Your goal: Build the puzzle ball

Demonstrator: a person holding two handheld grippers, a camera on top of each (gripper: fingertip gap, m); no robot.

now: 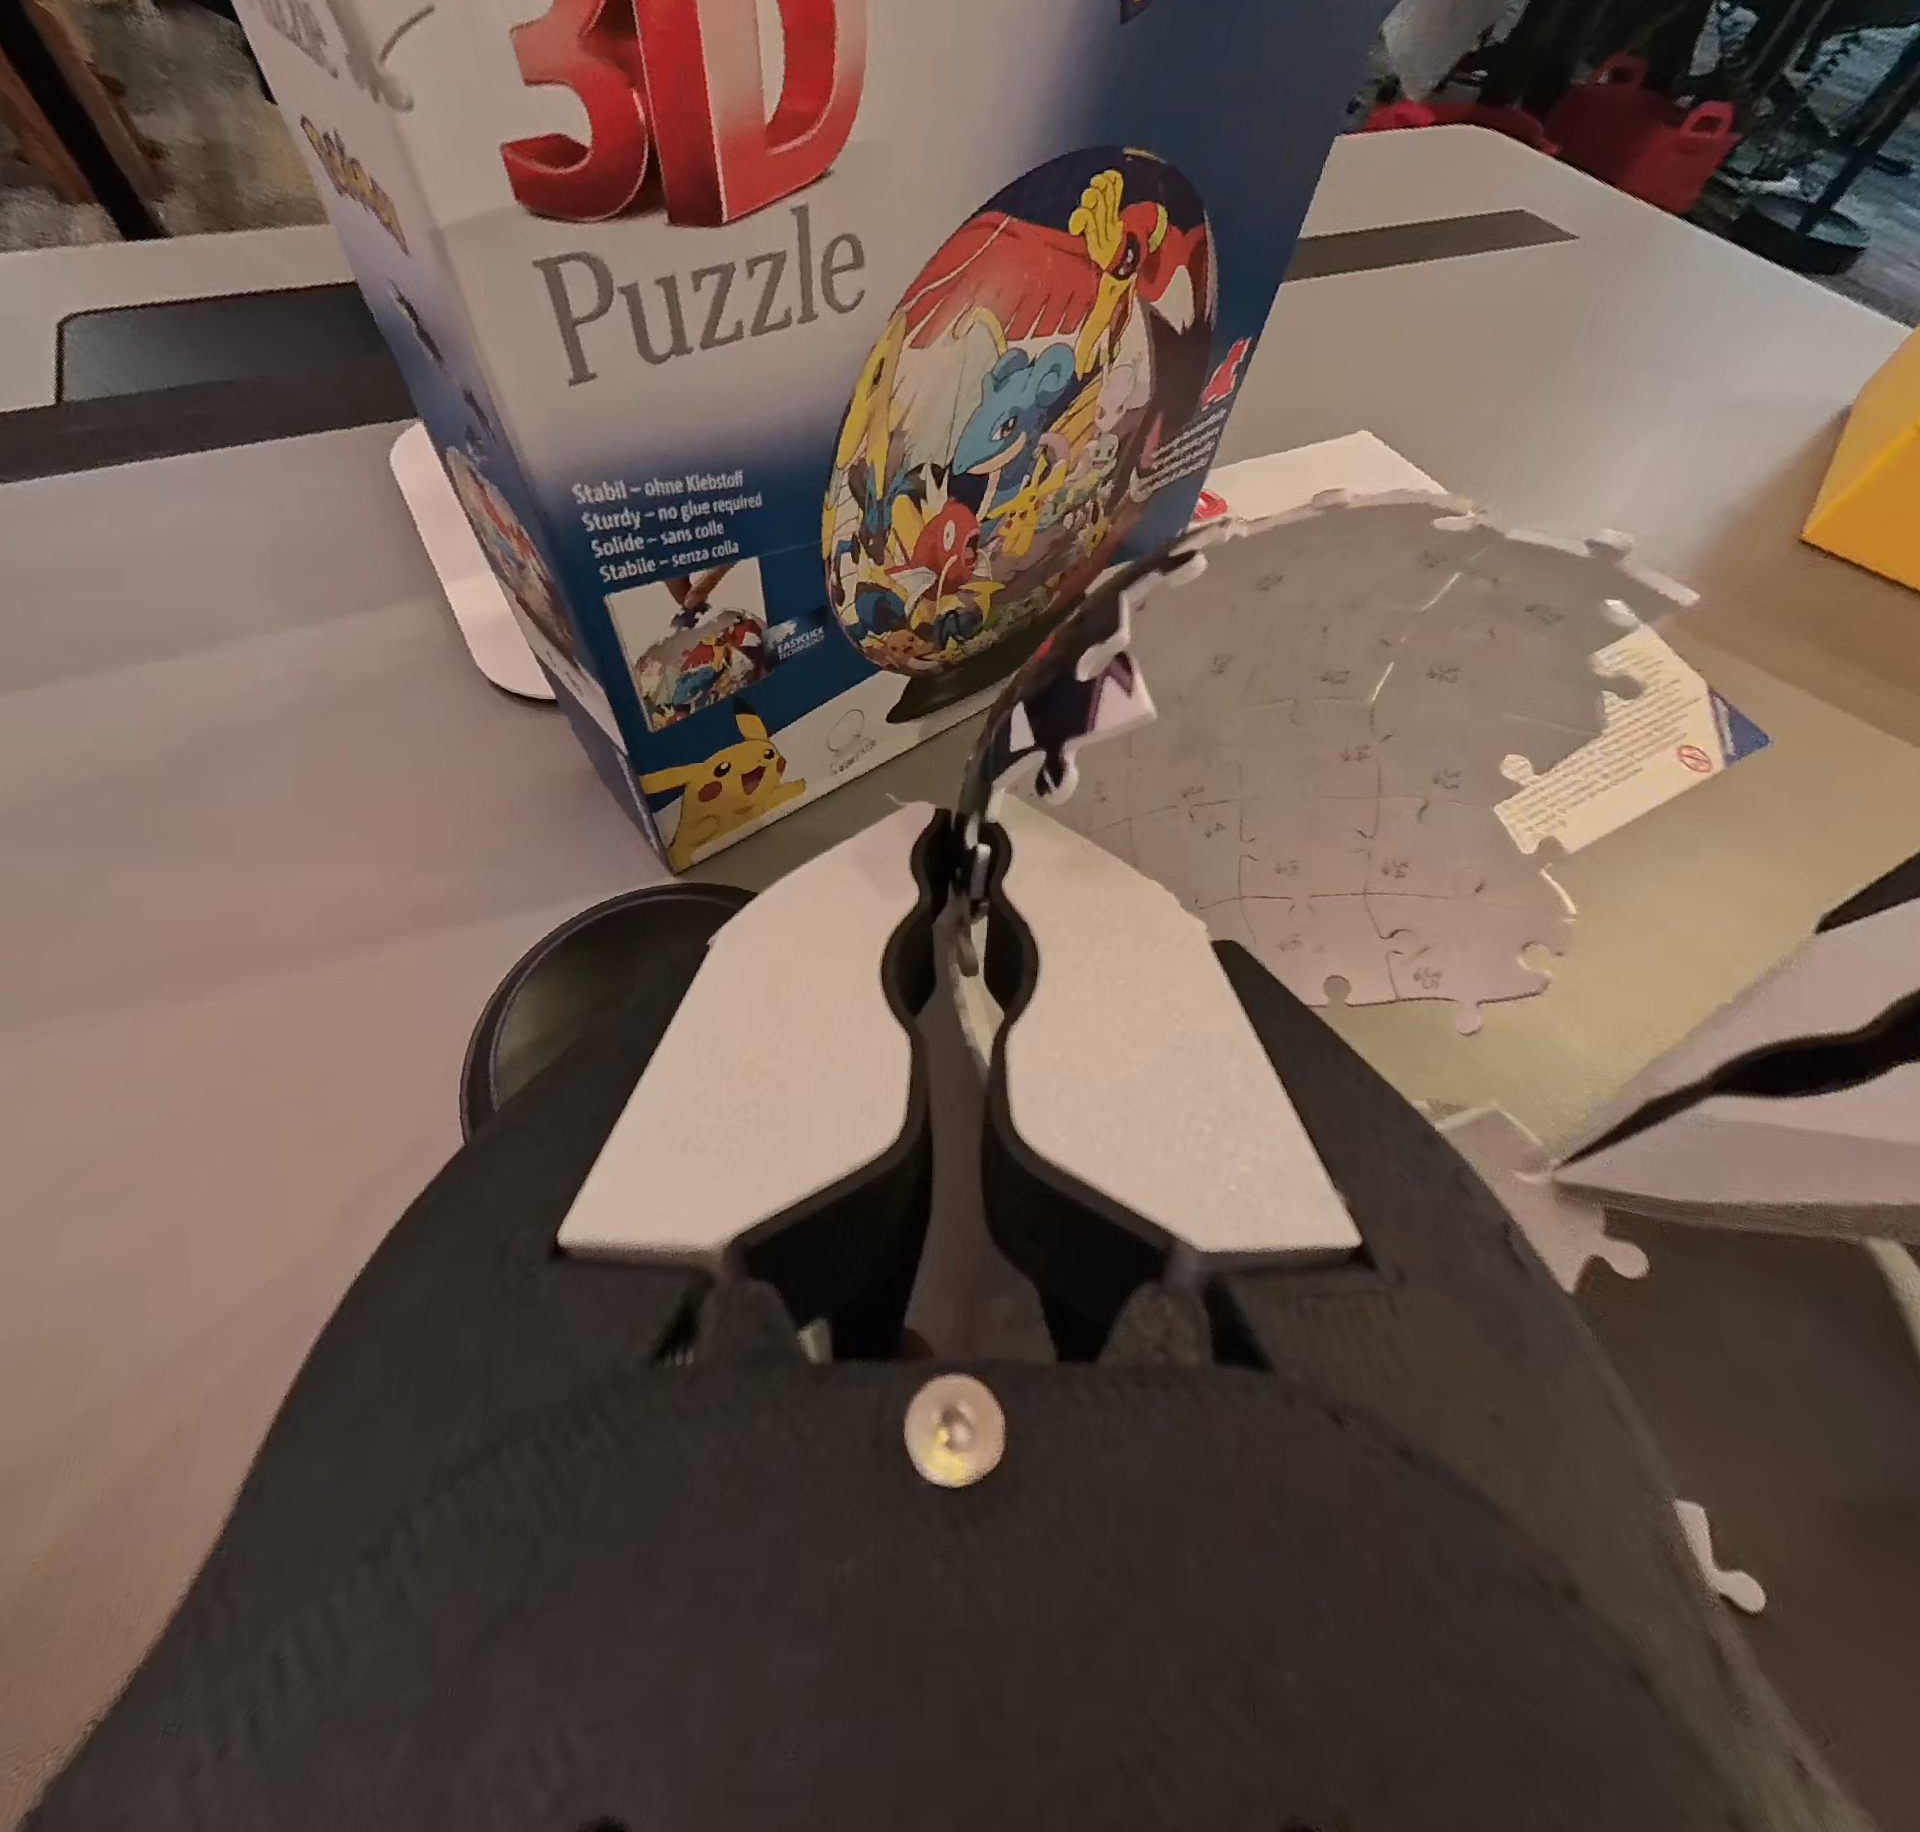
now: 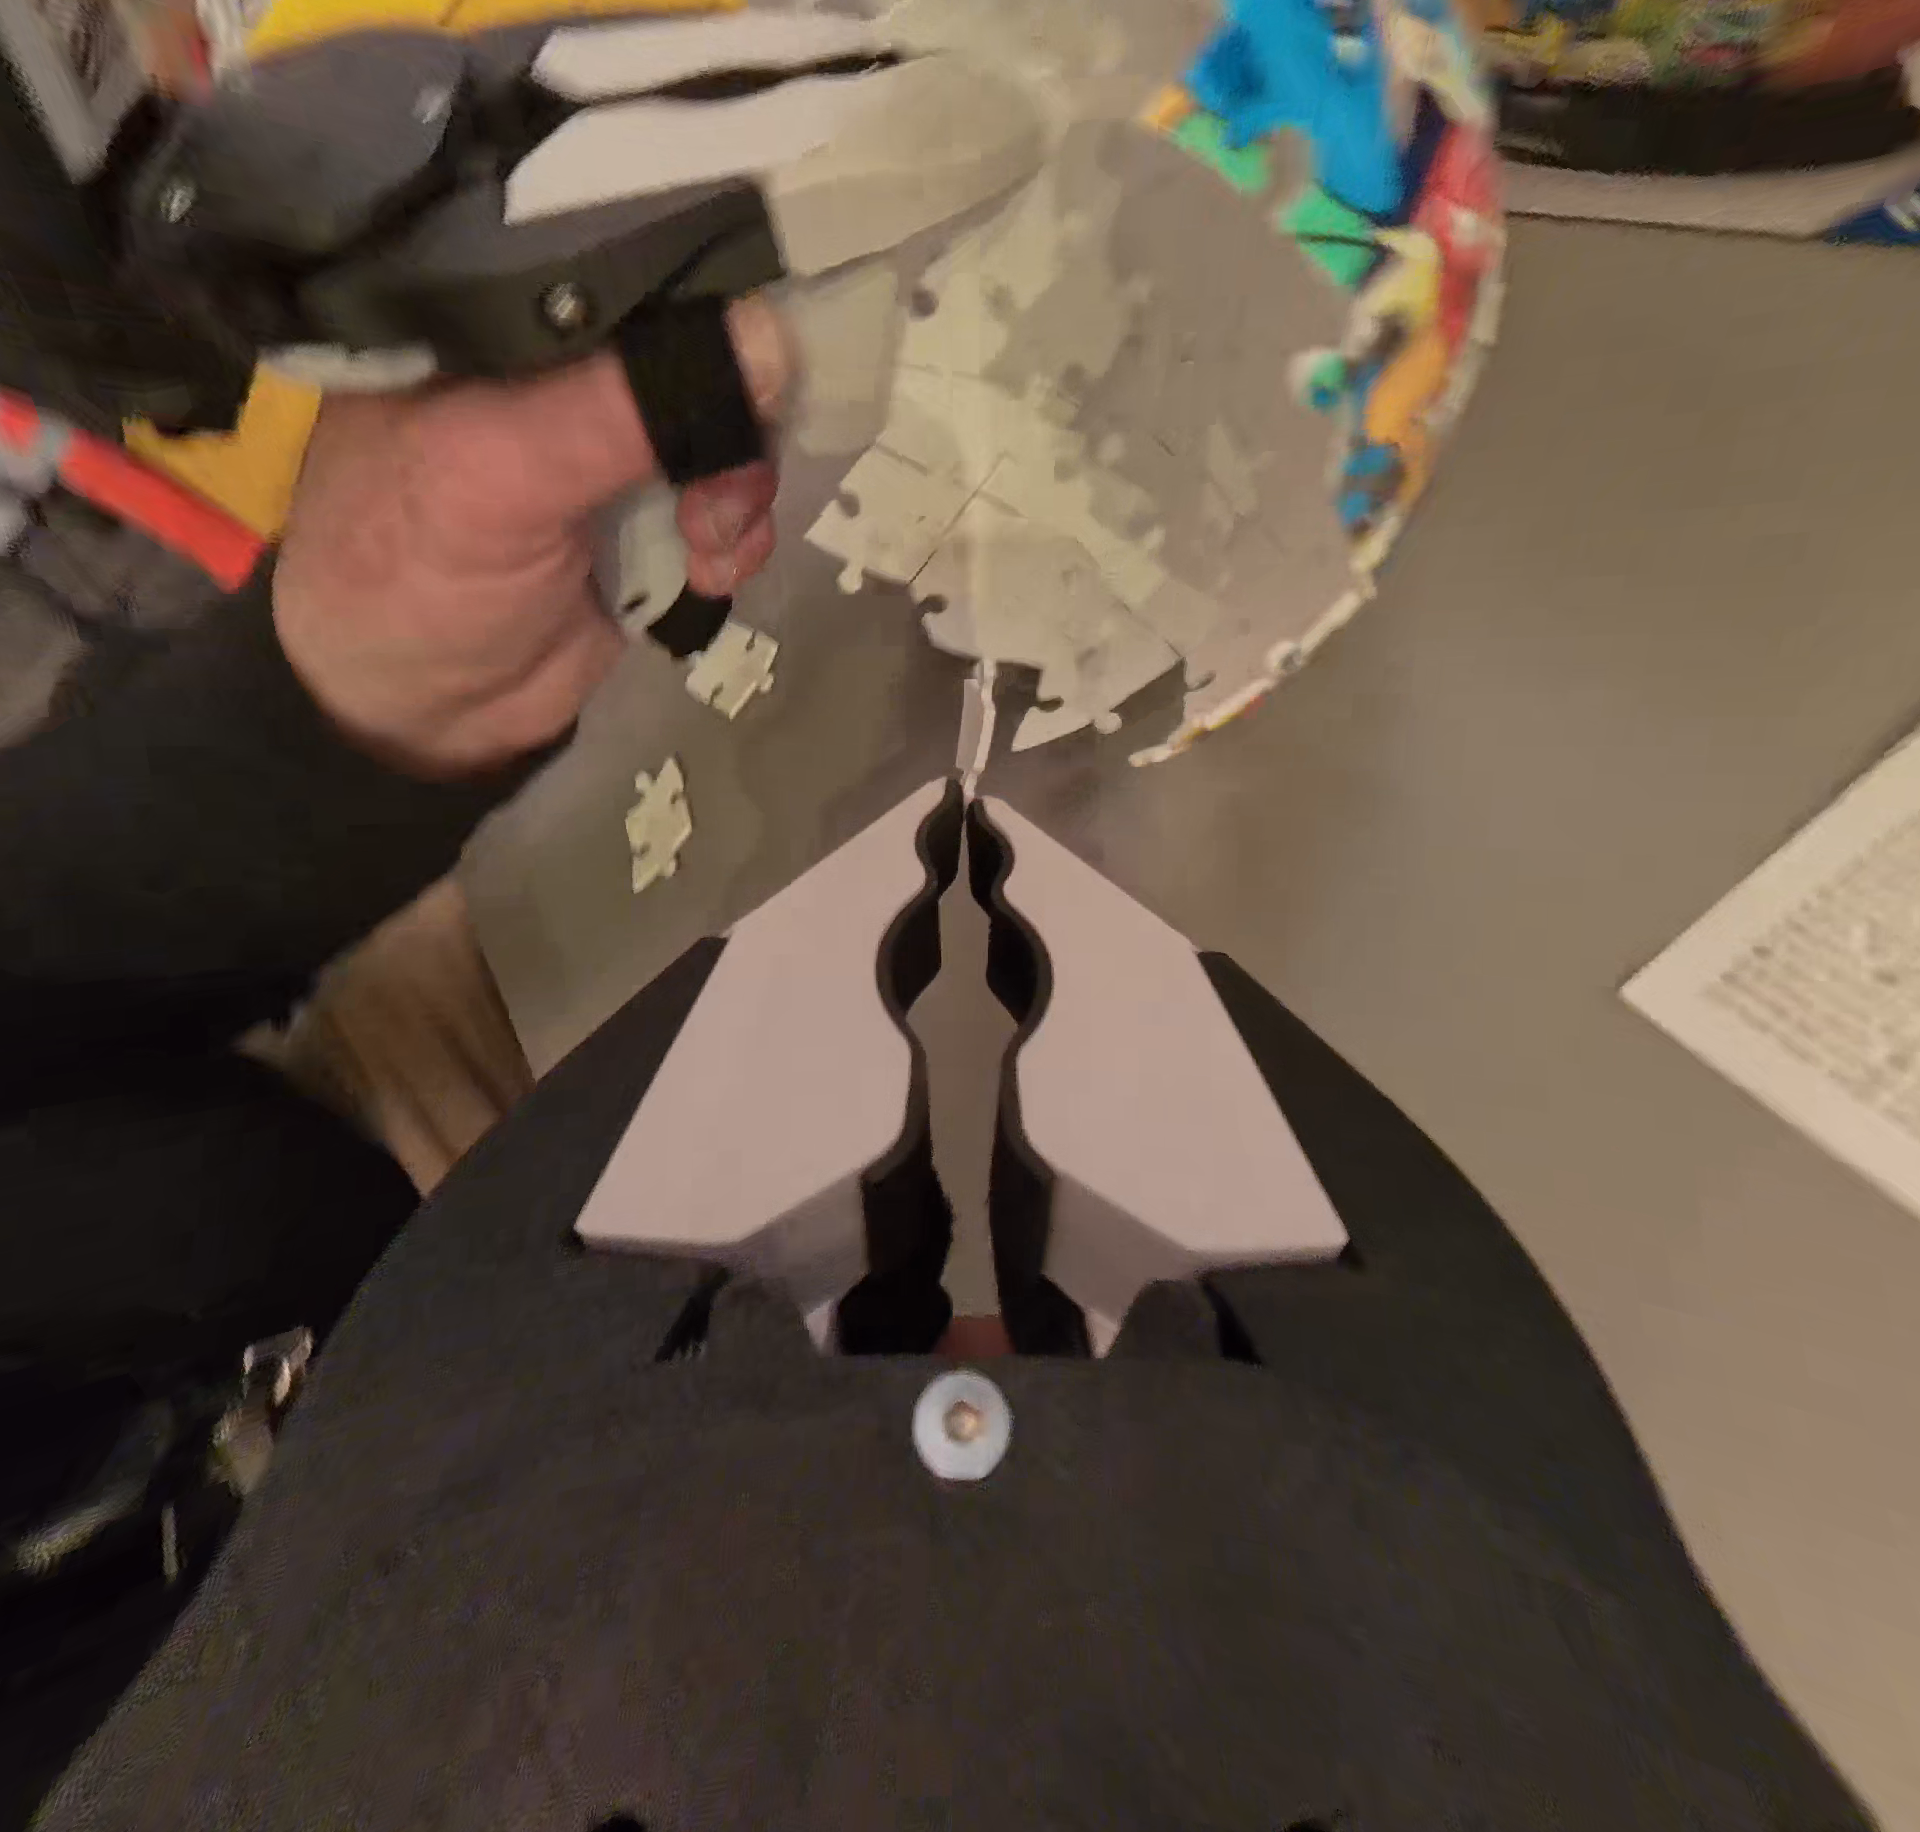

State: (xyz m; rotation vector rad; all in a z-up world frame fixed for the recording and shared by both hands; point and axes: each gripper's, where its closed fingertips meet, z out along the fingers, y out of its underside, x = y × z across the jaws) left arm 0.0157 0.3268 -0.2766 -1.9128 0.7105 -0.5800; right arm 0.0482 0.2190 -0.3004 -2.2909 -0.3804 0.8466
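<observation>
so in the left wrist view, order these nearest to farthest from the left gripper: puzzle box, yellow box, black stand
1. black stand, just left of the left gripper and partly hidden behind its fingers.
2. puzzle box, upright straight ahead, slightly left.
3. yellow box, far right at the frame's edge.

Right gripper (image 2: 964, 806) pinches shell (image 2: 1049, 432) edge.
Left gripper (image 2: 883, 89) clamps its far rim; loose pieces (image 2: 657, 824) lie on table (image 2: 1558, 639).
</observation>
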